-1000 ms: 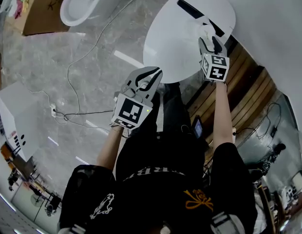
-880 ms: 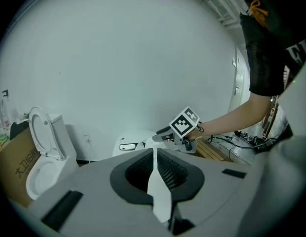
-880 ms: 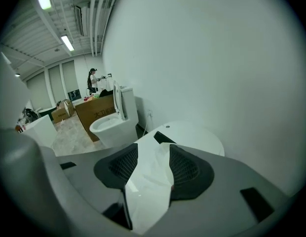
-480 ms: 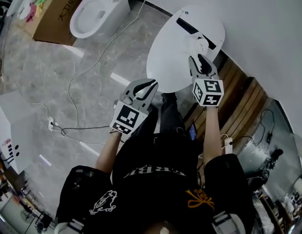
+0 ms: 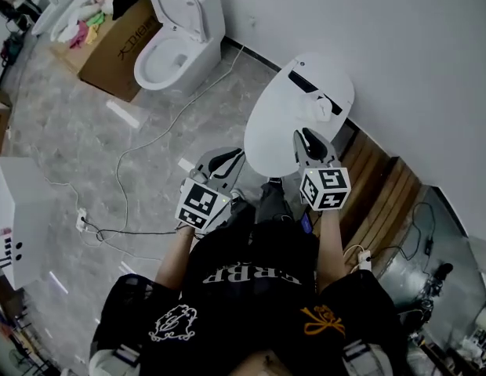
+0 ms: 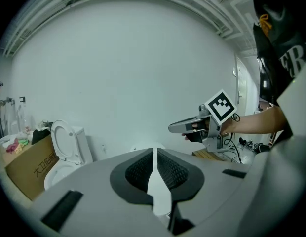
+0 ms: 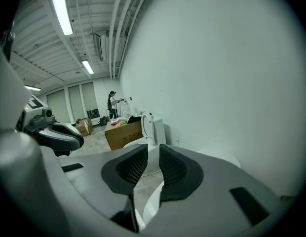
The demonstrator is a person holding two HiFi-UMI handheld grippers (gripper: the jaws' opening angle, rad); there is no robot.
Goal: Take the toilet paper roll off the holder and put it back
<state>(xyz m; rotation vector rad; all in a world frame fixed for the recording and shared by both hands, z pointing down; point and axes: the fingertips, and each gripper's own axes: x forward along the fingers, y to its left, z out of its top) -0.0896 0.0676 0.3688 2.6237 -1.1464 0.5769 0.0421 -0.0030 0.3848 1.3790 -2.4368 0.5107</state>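
Note:
The white toilet paper roll (image 5: 322, 108) sits at the near end of a black holder bar (image 5: 304, 83) on a white oval top (image 5: 274, 131) by the wall. My right gripper (image 5: 304, 136) hangs just short of the roll and is not touching it. Its jaws have just been closing and still show a narrow gap with nothing in it (image 7: 153, 154). My left gripper (image 5: 233, 157) is held over the floor to the left of the oval top. Its pads (image 6: 143, 169) are nearly together with nothing between them.
A white toilet (image 5: 176, 41) with its lid up stands by the wall at the back left, beside a cardboard box (image 5: 117, 45). A cable (image 5: 125, 210) trails over the grey floor. A white cabinet (image 5: 12, 218) is at far left, wooden slats (image 5: 376, 194) to the right.
Both grippers have drawn back from the oval top toward the person. The right gripper has come away from the roll and its jaws have narrowed. The view takes in more of the room.

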